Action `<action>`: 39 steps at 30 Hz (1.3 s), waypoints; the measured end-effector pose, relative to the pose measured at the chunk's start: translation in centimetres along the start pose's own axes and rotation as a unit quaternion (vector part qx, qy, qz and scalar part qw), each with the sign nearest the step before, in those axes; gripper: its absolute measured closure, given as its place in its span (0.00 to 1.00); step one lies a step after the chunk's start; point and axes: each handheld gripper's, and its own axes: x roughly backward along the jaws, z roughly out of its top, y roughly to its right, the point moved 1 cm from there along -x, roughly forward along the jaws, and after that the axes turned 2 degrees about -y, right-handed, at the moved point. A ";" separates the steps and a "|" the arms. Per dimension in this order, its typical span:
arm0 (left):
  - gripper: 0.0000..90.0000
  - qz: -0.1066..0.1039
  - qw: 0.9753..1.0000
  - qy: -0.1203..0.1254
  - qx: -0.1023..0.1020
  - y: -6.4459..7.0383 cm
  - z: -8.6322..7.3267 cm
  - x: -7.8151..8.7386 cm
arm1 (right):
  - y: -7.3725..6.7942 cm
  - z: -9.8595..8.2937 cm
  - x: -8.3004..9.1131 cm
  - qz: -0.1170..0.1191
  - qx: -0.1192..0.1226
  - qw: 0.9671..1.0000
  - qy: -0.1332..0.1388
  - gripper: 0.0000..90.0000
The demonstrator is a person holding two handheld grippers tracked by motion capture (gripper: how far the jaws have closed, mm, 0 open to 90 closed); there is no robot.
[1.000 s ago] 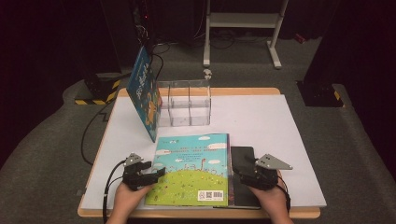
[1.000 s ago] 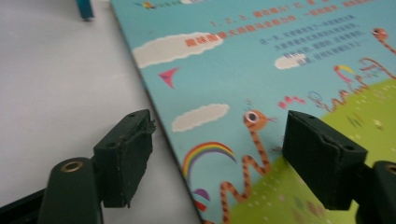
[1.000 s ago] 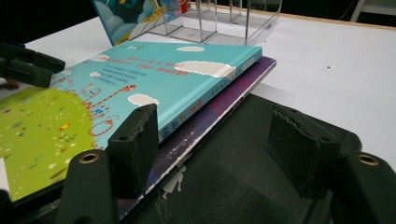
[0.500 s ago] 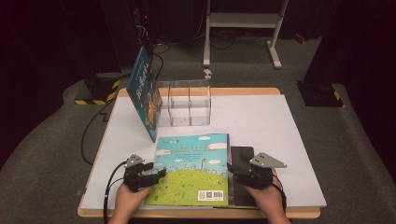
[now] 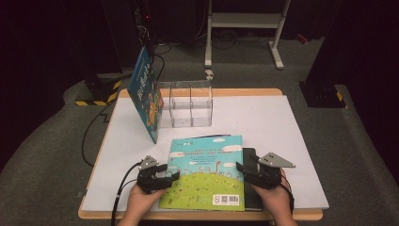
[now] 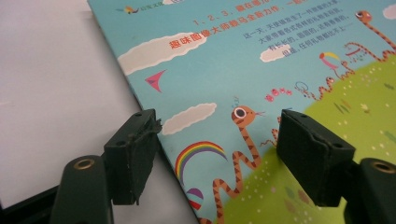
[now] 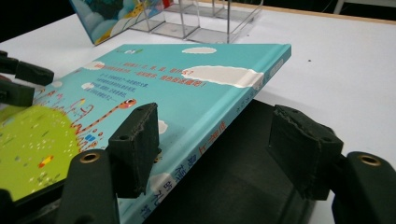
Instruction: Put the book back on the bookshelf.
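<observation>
At table's near edge: picture book (image 5: pixel 207 172) flat; left gripper (image 5: pixel 165 179) and right gripper (image 5: pixel 245 172) fingers wide apart, straddling opposite edges, gripping nothing.

Tabletop (image 5: pixel 282 122): wooden, covered by a white sheet that leaves a strip of wood showing along the far and near edges. A clear rack (image 5: pixel 186 106) with compartments stands on it at the far side, left of centre. A book (image 5: pixel 147 96) stands tilted against the rack's left end, lower edge on the sheet. A second book (image 5: pixel 207 172) lies flat at the near edge, centre, its right side resting on a black pad (image 5: pixel 251 179) that lies on the sheet.
</observation>
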 end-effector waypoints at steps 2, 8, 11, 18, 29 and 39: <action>0.33 -0.004 1.000 0.000 -0.003 0.3 0.0 -0.1 | 0.2 -0.1 0.3 -0.002 -0.006 1.000 0.002 0.36; 0.33 -0.002 1.000 0.002 -0.014 1.2 0.4 -0.6 | 0.8 -0.3 1.0 -0.008 -0.019 1.000 0.013 0.36; 0.35 -0.001 0.999 0.014 -0.031 1.7 0.8 -0.9 | 1.5 -0.8 1.5 -0.003 -0.035 0.999 0.018 0.36; 0.32 -0.027 0.997 0.067 0.010 0.7 1.2 0.0 | 2.5 -1.8 1.0 -0.011 -0.064 0.998 -0.024 0.36; 0.21 -0.076 0.995 0.041 0.046 0.3 0.7 -1.0 | 2.8 -1.7 0.9 -0.005 -0.068 0.998 -0.017 0.36; 0.23 -0.077 0.996 0.027 0.039 0.7 1.3 -0.8 | 2.9 -1.9 0.7 -0.006 -0.068 0.998 -0.017 0.36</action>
